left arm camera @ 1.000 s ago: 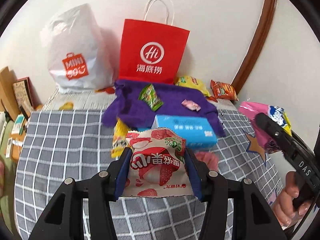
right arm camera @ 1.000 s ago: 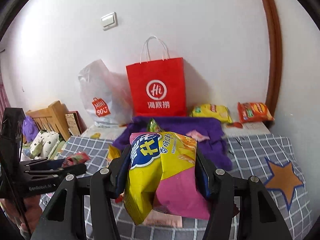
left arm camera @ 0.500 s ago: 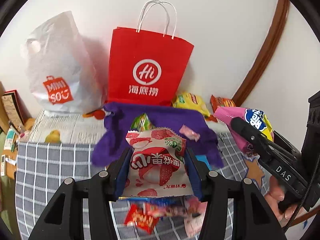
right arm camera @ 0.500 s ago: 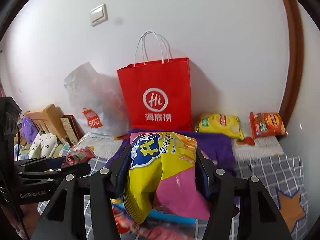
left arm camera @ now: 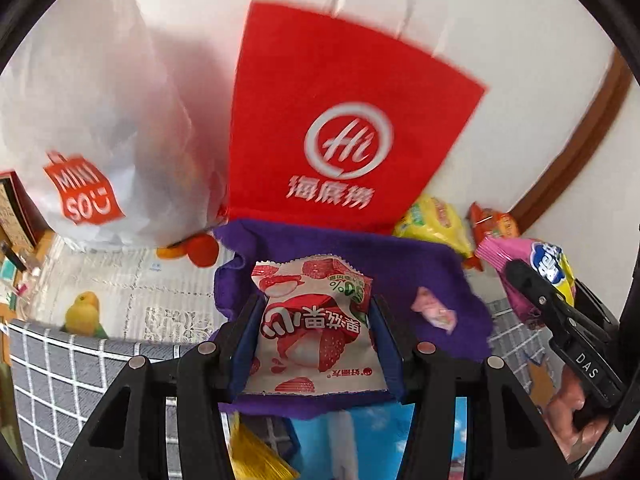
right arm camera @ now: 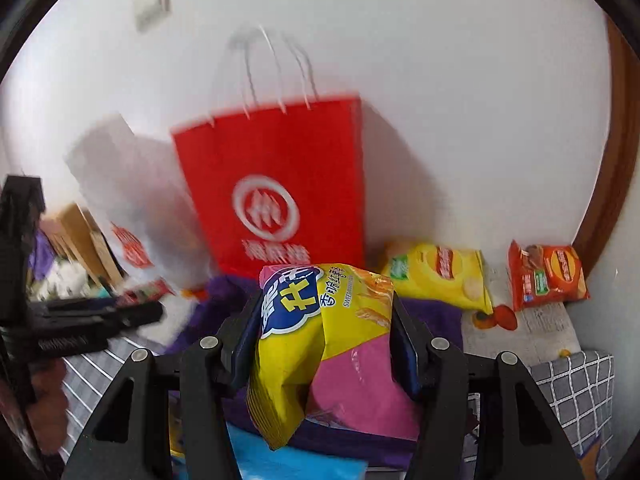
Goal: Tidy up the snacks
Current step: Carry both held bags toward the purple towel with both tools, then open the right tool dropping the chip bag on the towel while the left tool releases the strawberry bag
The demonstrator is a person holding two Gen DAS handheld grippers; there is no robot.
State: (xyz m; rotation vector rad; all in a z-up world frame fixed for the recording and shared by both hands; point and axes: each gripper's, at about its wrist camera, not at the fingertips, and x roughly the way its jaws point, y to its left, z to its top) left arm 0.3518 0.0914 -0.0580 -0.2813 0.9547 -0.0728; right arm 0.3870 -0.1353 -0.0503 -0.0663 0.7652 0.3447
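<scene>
My left gripper is shut on a white and red strawberry snack packet, held over a purple cloth. My right gripper is shut on a yellow and pink chip bag; that bag shows at the right of the left wrist view. A red paper bag with white handles stands upright against the wall just beyond both grippers, also in the right wrist view as the red paper bag. A small pink candy lies on the cloth.
A white plastic shopping bag leans left of the red bag. A yellow chip bag and an orange chip bag lie by the wall on the right. A blue pack lies below the grippers on the grey checked cover.
Both grippers have moved forward toward the red paper bag with their packets still gripped; the bag now looms much larger, and the blue pack has slid under the grippers.
</scene>
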